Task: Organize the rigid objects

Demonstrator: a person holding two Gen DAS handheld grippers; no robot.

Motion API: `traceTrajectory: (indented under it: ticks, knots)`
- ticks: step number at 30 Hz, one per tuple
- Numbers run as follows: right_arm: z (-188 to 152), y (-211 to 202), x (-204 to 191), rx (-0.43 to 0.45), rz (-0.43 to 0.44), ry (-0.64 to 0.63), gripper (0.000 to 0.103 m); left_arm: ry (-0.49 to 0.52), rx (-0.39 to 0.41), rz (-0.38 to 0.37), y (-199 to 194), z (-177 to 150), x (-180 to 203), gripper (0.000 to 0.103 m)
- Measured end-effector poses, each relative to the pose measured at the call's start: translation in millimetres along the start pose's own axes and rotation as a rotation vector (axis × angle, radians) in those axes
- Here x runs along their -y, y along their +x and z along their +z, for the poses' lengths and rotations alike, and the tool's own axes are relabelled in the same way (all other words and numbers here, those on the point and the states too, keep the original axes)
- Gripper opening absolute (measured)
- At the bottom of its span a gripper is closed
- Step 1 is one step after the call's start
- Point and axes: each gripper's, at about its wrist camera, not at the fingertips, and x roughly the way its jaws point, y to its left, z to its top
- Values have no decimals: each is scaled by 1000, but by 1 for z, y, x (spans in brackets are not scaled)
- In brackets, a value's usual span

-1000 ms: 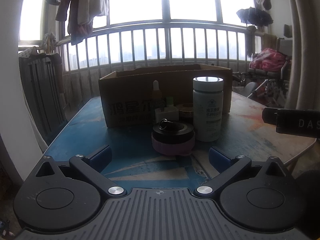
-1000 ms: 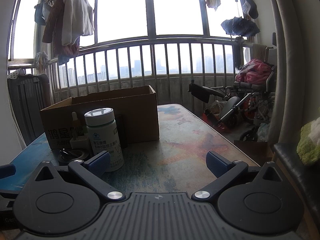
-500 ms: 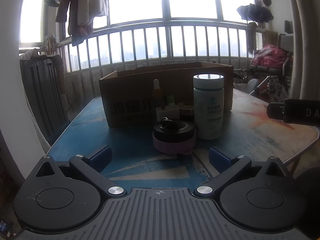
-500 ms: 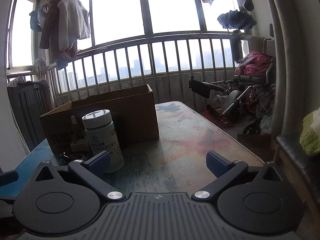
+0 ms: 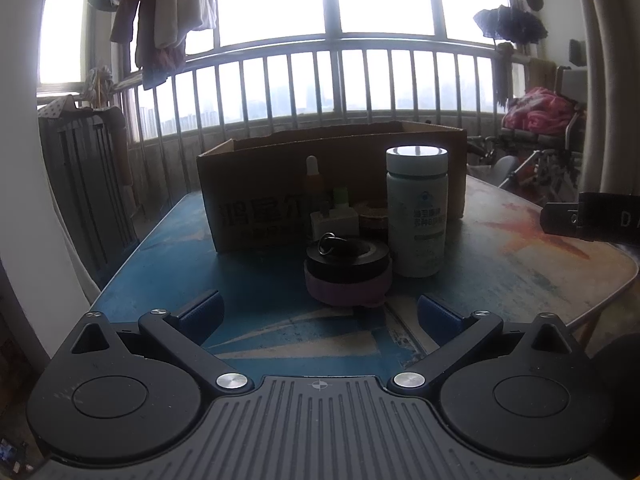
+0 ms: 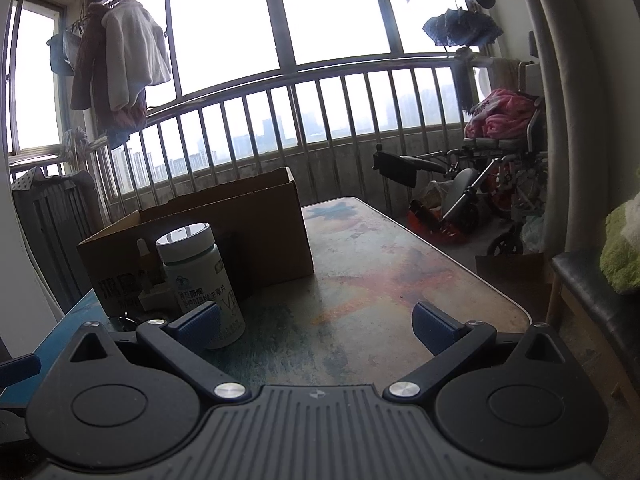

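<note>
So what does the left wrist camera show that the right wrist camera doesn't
Only the left wrist view shows the stacked tape rolls with a metal ring on top, standing clear, and the right hand-held gripper entering from the side. Only the right wrist view shows the table's bare far end, the bench and most of the wheelchair. Both show the white bottle, the cardboard box, the dropper bottle and open hand-held gripper fingers.

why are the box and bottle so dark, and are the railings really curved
Left wrist view: blown-out windows backlight the box and bottle, leaving their near faces in shadow, only the bottle cap glaring. Right wrist view: same backlight; the railing bows from fisheye distortion, strongest near the edges.
</note>
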Motion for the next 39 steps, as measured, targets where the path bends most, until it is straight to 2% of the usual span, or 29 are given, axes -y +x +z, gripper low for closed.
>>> traceTrajectory:
  ticks: [15,20,25,28,34,39]
  knots:
    - [1,4,-11,-22,-14,-41,103,-29,-15,-31,0,1,-7,103]
    - [7,5,-6,-61,99,-11,103,-72,15,-154,-2,9,-22,99]
    - [11,15,-13,-107,242,19,103,25,-12,-117,25,13,-22,93]
    - [14,23,-25,-132,301,-8,103,37,-53,-136,41,16,-25,84]
    - [25,36,-42,-161,364,-36,102,39,-78,-179,62,18,-26,81]
    - [27,48,-38,-219,376,26,91,3,-78,-240,70,17,-29,81]
